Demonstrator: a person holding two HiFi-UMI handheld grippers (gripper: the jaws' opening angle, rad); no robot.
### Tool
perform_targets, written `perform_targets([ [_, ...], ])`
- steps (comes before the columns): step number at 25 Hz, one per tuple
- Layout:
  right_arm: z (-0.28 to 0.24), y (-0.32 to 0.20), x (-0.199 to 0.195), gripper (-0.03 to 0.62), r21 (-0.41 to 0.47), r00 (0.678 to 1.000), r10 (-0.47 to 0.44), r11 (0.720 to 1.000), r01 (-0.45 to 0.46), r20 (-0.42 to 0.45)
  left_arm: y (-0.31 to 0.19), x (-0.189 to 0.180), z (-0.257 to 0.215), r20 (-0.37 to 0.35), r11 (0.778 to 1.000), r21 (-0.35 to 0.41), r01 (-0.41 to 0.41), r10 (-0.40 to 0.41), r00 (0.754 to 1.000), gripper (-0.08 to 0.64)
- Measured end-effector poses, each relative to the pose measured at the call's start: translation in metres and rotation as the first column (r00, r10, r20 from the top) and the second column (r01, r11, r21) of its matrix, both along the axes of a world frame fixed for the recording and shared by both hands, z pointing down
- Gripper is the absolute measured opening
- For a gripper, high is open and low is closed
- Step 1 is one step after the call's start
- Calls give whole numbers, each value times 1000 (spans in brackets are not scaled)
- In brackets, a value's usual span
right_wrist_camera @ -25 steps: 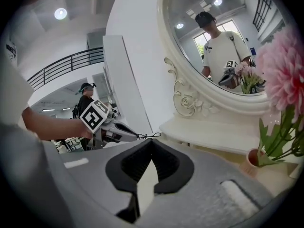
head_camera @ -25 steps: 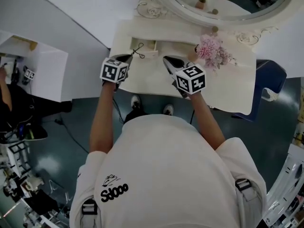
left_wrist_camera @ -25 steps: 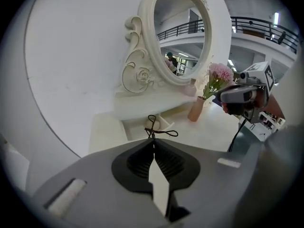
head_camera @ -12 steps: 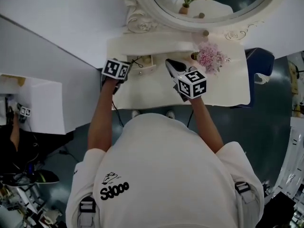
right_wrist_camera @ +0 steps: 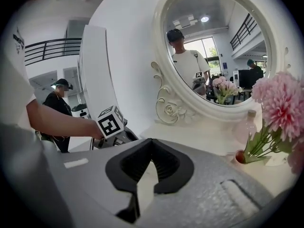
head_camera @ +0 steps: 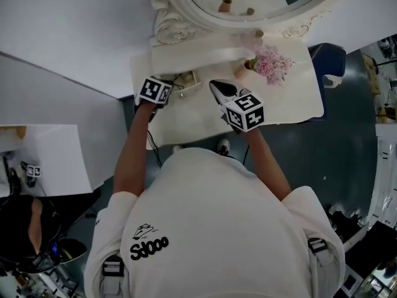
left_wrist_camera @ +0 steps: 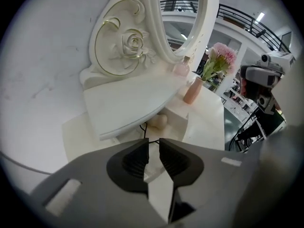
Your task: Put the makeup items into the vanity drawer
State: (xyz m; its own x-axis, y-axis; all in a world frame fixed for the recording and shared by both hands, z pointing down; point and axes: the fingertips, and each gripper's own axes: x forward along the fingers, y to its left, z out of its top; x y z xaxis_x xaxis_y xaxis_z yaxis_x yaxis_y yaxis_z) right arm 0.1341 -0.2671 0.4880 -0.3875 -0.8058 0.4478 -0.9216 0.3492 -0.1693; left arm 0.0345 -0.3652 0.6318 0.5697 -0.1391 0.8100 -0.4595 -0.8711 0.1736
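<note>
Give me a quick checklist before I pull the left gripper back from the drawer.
1. Drawer open: ok.
2. Left gripper released: ok. Its fingers have just been opening, and a narrow gap shows between them.
3. Black wire item free of the fingertips: cannot tell. It sits right at the tips.
4. Wire item fully inside the drawer: cannot tell.
5. Right gripper empty: ok. It is shut with nothing between its fingers.
6. Flowers out of the way: ok. They stand apart, on the far side of the right gripper.
</note>
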Motion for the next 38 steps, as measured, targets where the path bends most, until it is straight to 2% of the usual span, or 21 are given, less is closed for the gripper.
perform_targets([
  [3, 2, 7, 1, 3, -13, 1000, 15, 1000, -15, -4, 0, 4, -5, -27, 999, 28, -17, 17, 999, 107],
  [5, 3, 12, 3, 3, -14, 1000, 21, 1000, -21, -5, -3, 1, -13, -63, 998, 66, 5, -1, 998, 115],
  [8, -3, 14, 7, 2, 1, 1000, 25, 1000, -25, -6, -11, -7, -33, -149, 989, 109, 95, -78, 986, 105],
  [11, -15, 10, 14, 3, 35, 999, 30, 999, -30, -15, -17, -16, -68, -238, 966, 184, 182, -136, 962, 44],
  [13, -27, 3, 19, 2, 75, 998, 27, 997, -23, -57, -21, -22, -95, -277, 940, 249, 232, -160, 947, 18],
  [16, -51, -7, 24, 2, 138, 990, 2, 990, 18, -140, -23, -28, -135, -341, 896, 332, 296, -179, 923, 17],
  [20, -90, -20, 21, 2, 221, 983, -39, 972, 79, -178, -18, -25, -195, -449, 840, 421, 343, -135, 883, 17],
  [26, -152, -36, 20, 2, 344, 960, -45, 928, 143, -278, -2, -17, -283, -462, 723, 603, 338, -29, 887, 17],
  [32, -204, -43, 21, 2, 430, 954, -27, 889, 159, -298, 6, -24, -355, -518, 622, 669, 406, 0, 855, 17],
  [35, -228, -41, 20, 2, 465, 956, -22, 870, 163, -293, 9, -25, -378, -531, 592, 686, 422, 12, 847, 17],
  [38, -246, -38, 19, 2, 495, 961, -23, 853, 163, -277, 13, -25, -390, -536, 577, 697, 426, 25, 844, 17],
])
